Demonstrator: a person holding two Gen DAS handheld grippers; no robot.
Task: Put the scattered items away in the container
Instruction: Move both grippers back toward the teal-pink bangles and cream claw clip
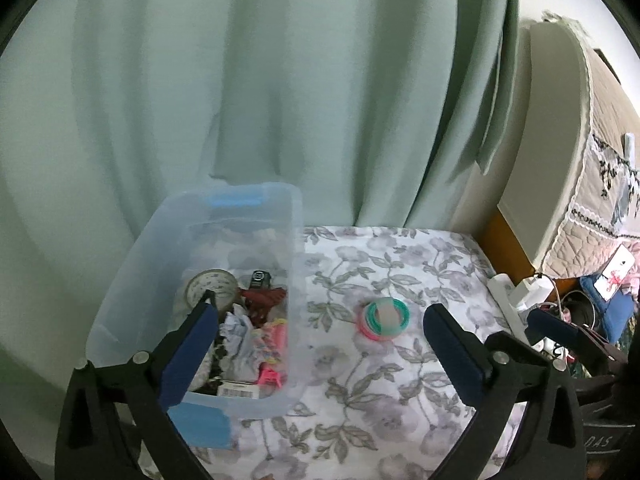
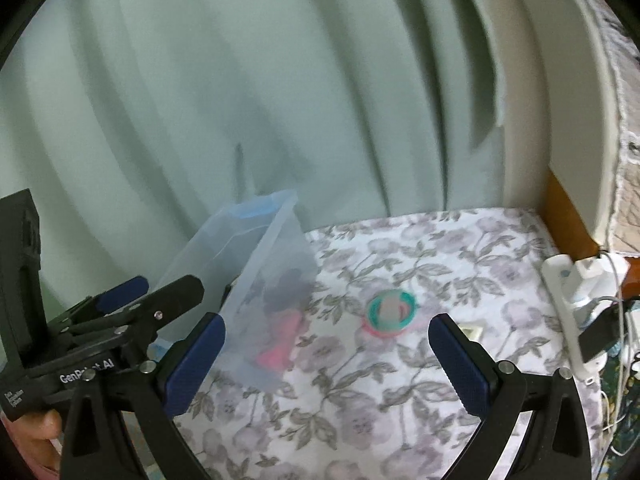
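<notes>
While both grippers hang above the flowered cloth (image 1: 400, 264), neither holds anything. The left gripper (image 1: 320, 332) has its fingers spread wide, one blue pad over the clear plastic box (image 1: 296, 280). The right gripper (image 2: 326, 350) is likewise spread wide and empty. The box sits at 9 o'clock on the cloth and already contains a tape roll (image 1: 210, 286), pink clips (image 1: 274, 338) and crumpled paper (other contents unclear). A stack of coloured rings (image 1: 385, 317) lies on the cloth at 3 o'clock from the box, apart from it. A white power strip (image 2: 568, 304) lies at the cloth's 3 o'clock edge.
</notes>
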